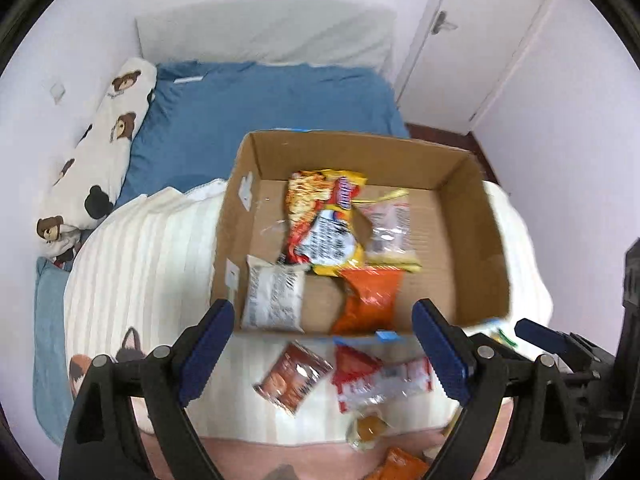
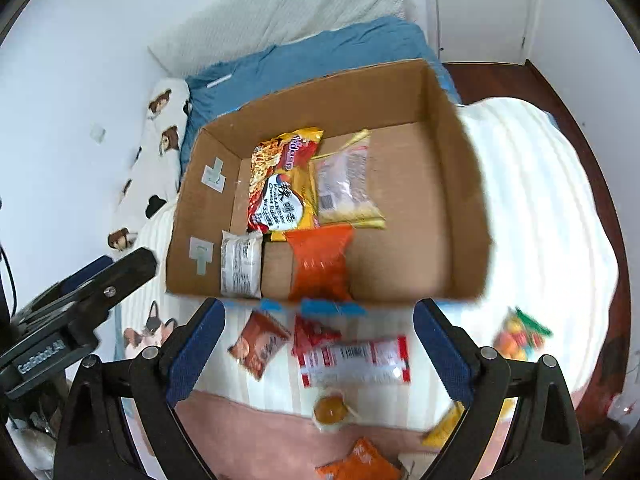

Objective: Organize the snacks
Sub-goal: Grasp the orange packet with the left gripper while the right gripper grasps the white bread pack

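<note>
An open cardboard box (image 1: 472, 240) (image 2: 424, 200) sits on a cream blanket on the bed. Inside lie a yellow-red noodle pack (image 1: 320, 216) (image 2: 280, 184), a clear packet (image 1: 390, 232) (image 2: 348, 184), a white packet (image 1: 272, 298) (image 2: 241, 264) and an orange packet (image 1: 370, 296) (image 2: 320, 264). In front of the box lie a brown snack (image 1: 292, 376) (image 2: 258, 344), a red-white pack (image 1: 380, 376) (image 2: 356, 356) and a round yellow sweet (image 1: 368, 428) (image 2: 330, 408). My left gripper (image 1: 324, 352) and right gripper (image 2: 320, 352) are both open and empty above these loose snacks.
More orange packets (image 1: 400, 464) (image 2: 360, 464) lie nearest me. A colourful candy bag (image 2: 520, 336) lies right of the box. A bear-print pillow (image 1: 104, 144) and blue sheet (image 1: 260, 108) are behind. The bed edge and wooden floor (image 2: 560, 92) are at right.
</note>
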A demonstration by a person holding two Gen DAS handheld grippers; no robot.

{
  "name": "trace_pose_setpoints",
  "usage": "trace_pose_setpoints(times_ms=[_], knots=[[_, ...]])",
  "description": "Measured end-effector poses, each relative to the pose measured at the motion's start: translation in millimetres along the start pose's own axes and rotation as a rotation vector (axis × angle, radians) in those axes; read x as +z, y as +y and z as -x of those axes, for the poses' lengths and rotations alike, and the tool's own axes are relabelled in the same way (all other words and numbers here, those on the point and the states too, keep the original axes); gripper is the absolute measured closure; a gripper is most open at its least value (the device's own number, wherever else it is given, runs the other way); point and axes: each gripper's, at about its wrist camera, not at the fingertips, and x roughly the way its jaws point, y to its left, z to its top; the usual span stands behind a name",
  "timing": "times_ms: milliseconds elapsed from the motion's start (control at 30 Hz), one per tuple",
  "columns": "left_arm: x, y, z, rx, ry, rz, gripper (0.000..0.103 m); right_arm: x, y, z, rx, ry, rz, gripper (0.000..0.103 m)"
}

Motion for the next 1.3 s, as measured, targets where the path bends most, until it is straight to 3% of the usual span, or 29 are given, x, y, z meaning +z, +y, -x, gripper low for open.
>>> trace_pose_setpoints(times_ms=[133, 267, 533, 700, 767, 900, 1000, 1067, 1300], knots=[[-36, -14, 20, -0.013, -0.026, -0.012, 0.012, -36, -32, 26, 0.007, -0.004, -0.068, 0.006], [-86, -32, 9, -0.014, 0.033, -0.032, 0.012, -74, -70, 27, 0.011, 0.035, -0.152, 0.006], [-206, -84, -87, -0.049, 0.366, -0.215, 0.012, -164, -150, 2, -0.011, 0.120, -0.287, 0.006], [-251, -114, -136, -0.042, 0.488, -0.297, 0.012, -212, -178, -19, -0.002, 0.191, -0.352, 0.006], [-262, -127, -150, -0.030, 0.517, -0.331, 0.012, -228, -186, -27, 0.005, 0.214, -0.374, 0.008], [-265, -124, -165, 0.017, 0.522, -0.289, 0.032, -248, -191, -38, 0.005, 0.243, -0.387, 0.012], [-256, -106, -164, 0.036, 0.513, -0.193, 0.032, -258, -189, -47, -0.003, 0.250, -0.368, 0.017], [-250, -92, -162, 0.064, 0.502, -0.142, 0.032, -264, -186, -57, 0.009, 0.276, -0.399, 0.025], [-252, -71, -165, 0.073, 0.514, -0.043, 0.032, -269, -159, -89, -0.047, 0.287, -0.326, 0.028]])
